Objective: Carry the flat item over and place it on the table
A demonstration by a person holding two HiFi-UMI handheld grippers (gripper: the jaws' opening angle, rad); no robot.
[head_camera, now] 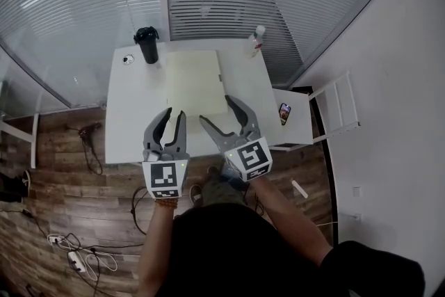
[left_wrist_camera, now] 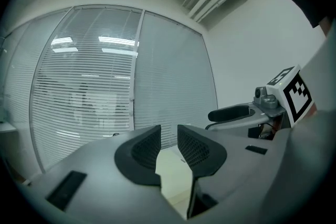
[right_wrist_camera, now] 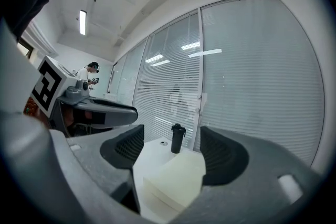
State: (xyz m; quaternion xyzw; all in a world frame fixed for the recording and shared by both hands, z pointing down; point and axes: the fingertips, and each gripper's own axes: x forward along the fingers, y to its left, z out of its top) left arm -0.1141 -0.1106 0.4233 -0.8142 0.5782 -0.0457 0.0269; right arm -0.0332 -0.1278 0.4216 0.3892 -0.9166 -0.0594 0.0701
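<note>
1. Head view: flat item (head_camera: 197, 80) lying flat on the white table (head_camera: 132, 129), mid-table, held by neither gripper. Black tumbler (head_camera: 147, 45) and bottle (head_camera: 257, 40) at the far edge, one on either side of it.
2. Left gripper (head_camera: 174, 113): jaws partly apart, pinching nothing. Left gripper view: only a pale strip of the flat item (left_wrist_camera: 170, 165) visible through the gap, ahead and lower.
3. Right gripper (head_camera: 217, 109): jaws spread wider, also empty. Right gripper view: flat item (right_wrist_camera: 176, 178) centred between them, ahead and below, with the black tumbler (right_wrist_camera: 177, 139) beyond it.
4. Key relation: item straight ahead of both jaws, long axis running away from the person toward the blinds, short near edge facing the jaws. Right gripper judged nearer, tips over that near edge in head view. Left gripper just off the near-left corner.
5. Writing: none legible. Black-and-white square markers on both cubes. Bottle label too small to read. Phone (head_camera: 284, 112) off the table's right side, screen unreadable.
</note>
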